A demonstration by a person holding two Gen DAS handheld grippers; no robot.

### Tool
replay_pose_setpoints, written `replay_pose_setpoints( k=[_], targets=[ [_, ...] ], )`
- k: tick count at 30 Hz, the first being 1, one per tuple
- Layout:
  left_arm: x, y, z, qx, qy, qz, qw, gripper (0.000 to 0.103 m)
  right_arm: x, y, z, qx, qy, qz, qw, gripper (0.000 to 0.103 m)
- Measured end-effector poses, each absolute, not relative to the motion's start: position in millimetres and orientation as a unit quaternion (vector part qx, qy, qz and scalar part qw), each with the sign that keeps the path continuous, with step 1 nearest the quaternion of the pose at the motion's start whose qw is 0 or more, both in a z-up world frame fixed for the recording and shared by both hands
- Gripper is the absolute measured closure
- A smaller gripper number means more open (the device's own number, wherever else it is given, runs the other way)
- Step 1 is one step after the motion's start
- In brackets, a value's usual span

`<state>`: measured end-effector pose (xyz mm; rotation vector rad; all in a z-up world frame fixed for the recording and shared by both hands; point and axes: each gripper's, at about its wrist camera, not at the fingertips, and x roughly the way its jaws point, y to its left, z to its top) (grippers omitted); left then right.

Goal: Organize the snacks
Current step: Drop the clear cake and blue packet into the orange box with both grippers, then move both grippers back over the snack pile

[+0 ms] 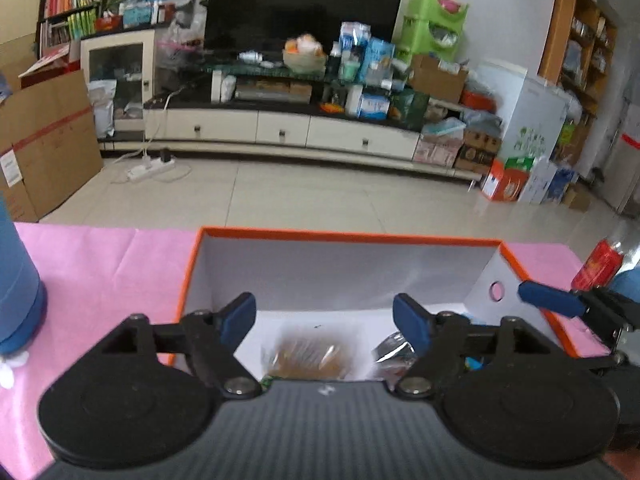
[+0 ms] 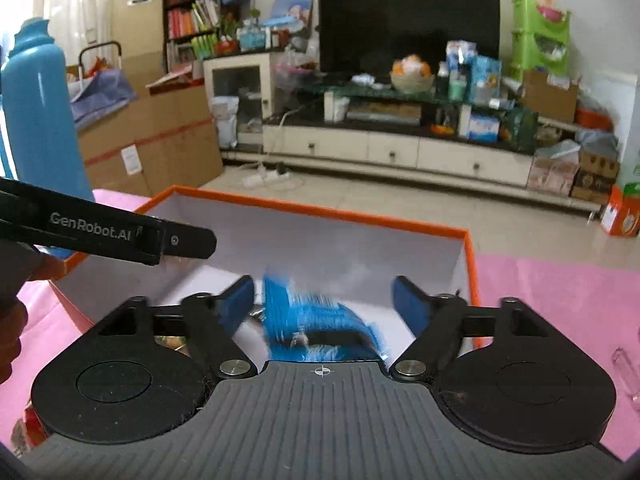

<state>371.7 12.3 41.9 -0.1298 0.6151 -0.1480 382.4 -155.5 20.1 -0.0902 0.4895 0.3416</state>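
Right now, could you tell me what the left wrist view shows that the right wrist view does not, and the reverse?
Only the left wrist view shows a brown snack packet and a silvery packet lying in the box, plus a red can on the pink cloth. Only the right wrist view shows a blurred blue packet inside the box between the open fingers of the right gripper. Both show the orange-rimmed box, the blue bottle, and the left gripper, also open.
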Motion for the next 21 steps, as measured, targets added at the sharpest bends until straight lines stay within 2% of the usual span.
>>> replay_pose_setpoints(
  k=[2,5,7,16,21],
  targets=[
    [356.5,11.2,47.8,-0.047,0.287,-0.059,0.955,0.025,375.0,-160.5,30.0,-0.033,0.221,0.171,0.96,0.032],
    [331.2,8.2,57.5,-0.015,0.266,-0.039,0.963,0.018,363.3,-164.9,41.7,-0.029,0.203,0.167,0.964,0.025],
    [310.0,11.4,63.5,0.0,0.252,-0.031,0.967,0.01,355.8,-166.4,46.0,-0.027,0.199,0.163,0.966,0.024],
    [228.3,14.6,80.0,0.02,0.243,-0.027,0.969,0.009,305.2,-192.2,57.6,0.022,0.221,0.155,0.963,0.02],
    [196.1,14.3,78.2,0.016,0.255,-0.026,0.967,0.009,248.6,-213.8,47.5,0.024,0.224,0.137,0.965,0.02]
  ],
)
